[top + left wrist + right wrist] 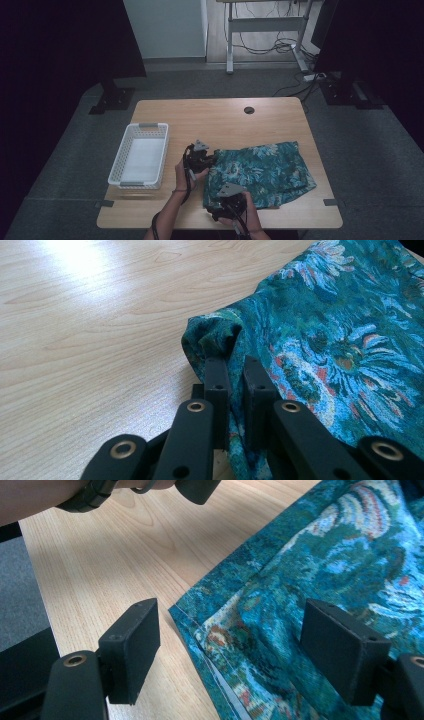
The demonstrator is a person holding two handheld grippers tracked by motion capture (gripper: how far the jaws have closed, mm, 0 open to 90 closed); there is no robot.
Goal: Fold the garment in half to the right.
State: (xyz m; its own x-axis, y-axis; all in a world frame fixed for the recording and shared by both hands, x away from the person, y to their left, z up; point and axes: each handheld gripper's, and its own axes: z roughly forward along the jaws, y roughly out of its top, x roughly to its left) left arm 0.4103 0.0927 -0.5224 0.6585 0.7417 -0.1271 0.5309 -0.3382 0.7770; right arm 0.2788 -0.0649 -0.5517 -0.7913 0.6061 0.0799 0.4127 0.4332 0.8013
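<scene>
Left hand-held gripper [231,371] pinching teal floral cloth [260,172], right hand-held gripper [245,650] spread, white basket [116,165] empty

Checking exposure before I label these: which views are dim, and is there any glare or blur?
High view: dim overall, dark at both sides, floral cloth and white basket still readable. Left gripper view: bright glare on the table at upper left, cloth sharp. Right gripper view: evenly lit, the near jaws slightly soft.
</scene>
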